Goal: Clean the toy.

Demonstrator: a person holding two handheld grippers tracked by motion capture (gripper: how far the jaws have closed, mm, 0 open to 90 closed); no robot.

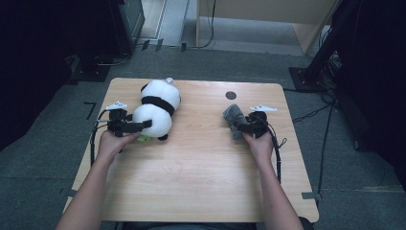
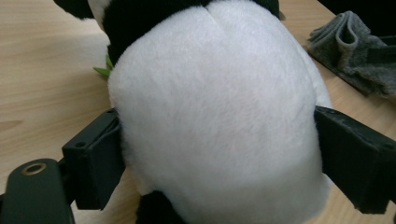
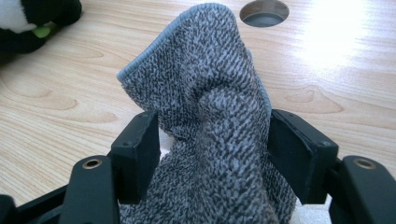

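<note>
The left gripper point(image 1: 146, 124) has its jaws spread wide around the white rump of the plush panda point(image 1: 155, 109), both pads touching the fur, at the table's point(image 1: 201, 182) left side. The right gripper point(image 1: 238, 126), jaws about half open, brackets a bunched grey cloth point(image 1: 233, 118) near the right edge, the fabric bulging against both pads.

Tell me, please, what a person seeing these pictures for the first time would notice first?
Most striking is the black-and-white plush panda lying at the left of the wooden table, its white body bulging between the jaws of the left gripper. Next comes the crumpled grey cloth on the right side, standing up in a peak between the jaws of the right gripper. A round hole in the tabletop lies just beyond the cloth.
</note>
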